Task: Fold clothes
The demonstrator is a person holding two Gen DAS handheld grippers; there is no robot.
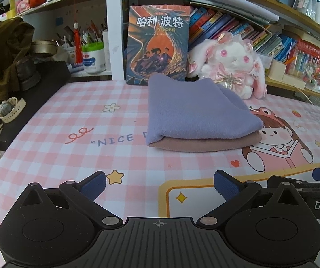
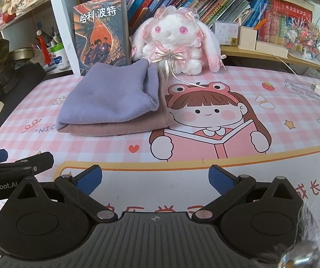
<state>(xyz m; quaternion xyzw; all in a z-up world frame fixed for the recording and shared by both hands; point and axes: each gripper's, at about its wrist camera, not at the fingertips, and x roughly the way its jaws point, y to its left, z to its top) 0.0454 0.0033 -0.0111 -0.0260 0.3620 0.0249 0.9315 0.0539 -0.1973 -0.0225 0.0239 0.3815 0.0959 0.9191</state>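
Both tongs spread wide, nothing between the blue pads. Left tongs (image 1: 160,184) hover low over the worktop (image 1: 54,156), pink-check mat with cartoon print; right tongs (image 2: 155,179) same, over the cream panel of the mat. Each pair shows at the other view's edge: right tongs at 3 o'clock in the left view, left tongs at 9 o'clock in the right view.

Folded garment (image 1: 195,114) lies flat on the worktop, well apart from both tongs, at 12 o'clock from the left pair, 11 o'clock from the right pair (image 2: 113,102). Soft fleece-like cloth, lilac on the outside, dusty pink on the lower layer showing along the near edge. Rounded fold at the near-left corner, edges fairly even, upper layer slightly short of the lower at the right side. Covers part of the "NICE" lettering.

Behind it, a book (image 1: 157,44) stands upright, plush rabbit (image 1: 231,64) just beside at 1 o'clock. Cartoon girl print (image 2: 209,120) at 3 o'clock of the garment.
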